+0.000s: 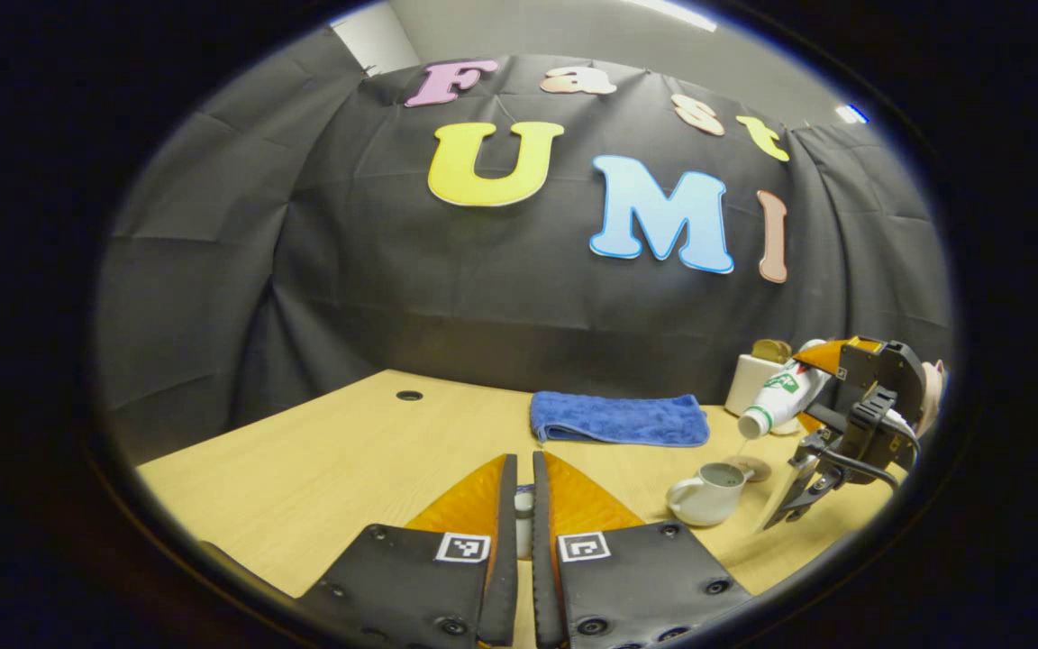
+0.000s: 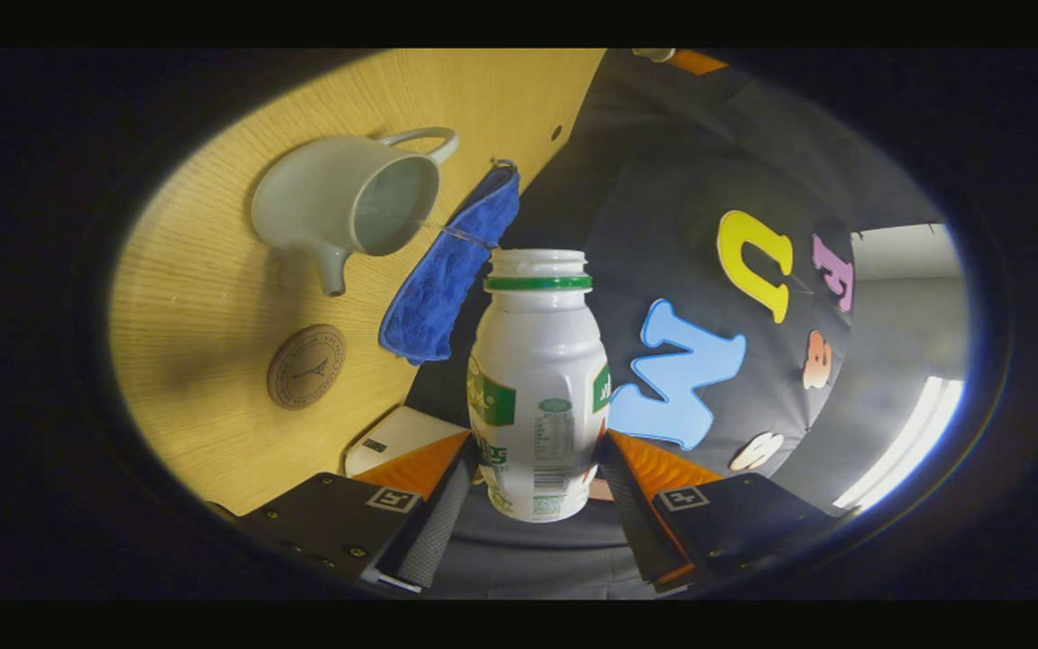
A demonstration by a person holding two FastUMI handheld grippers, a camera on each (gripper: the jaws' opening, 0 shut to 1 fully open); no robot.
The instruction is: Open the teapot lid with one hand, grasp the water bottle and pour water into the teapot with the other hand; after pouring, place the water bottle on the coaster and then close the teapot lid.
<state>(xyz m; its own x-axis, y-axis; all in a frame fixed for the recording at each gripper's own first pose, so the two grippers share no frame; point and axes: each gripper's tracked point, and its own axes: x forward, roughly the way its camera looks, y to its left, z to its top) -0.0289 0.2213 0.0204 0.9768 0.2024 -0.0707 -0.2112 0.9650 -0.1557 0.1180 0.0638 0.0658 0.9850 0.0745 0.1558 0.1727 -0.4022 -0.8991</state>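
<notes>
Black cloth wall [image 1: 483, 297] behind wooden table [image 1: 321, 469].

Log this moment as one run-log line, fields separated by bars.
step: pouring | right hand-held gripper: shut on water bottle, tilted over teapot | left hand-held gripper: holding small white item, likely lid | coaster: bare

White bottle [image 2: 537, 388] with green band, pale grey-green teapot [image 2: 348, 203], blue towel [image 1: 618, 419]
</notes>
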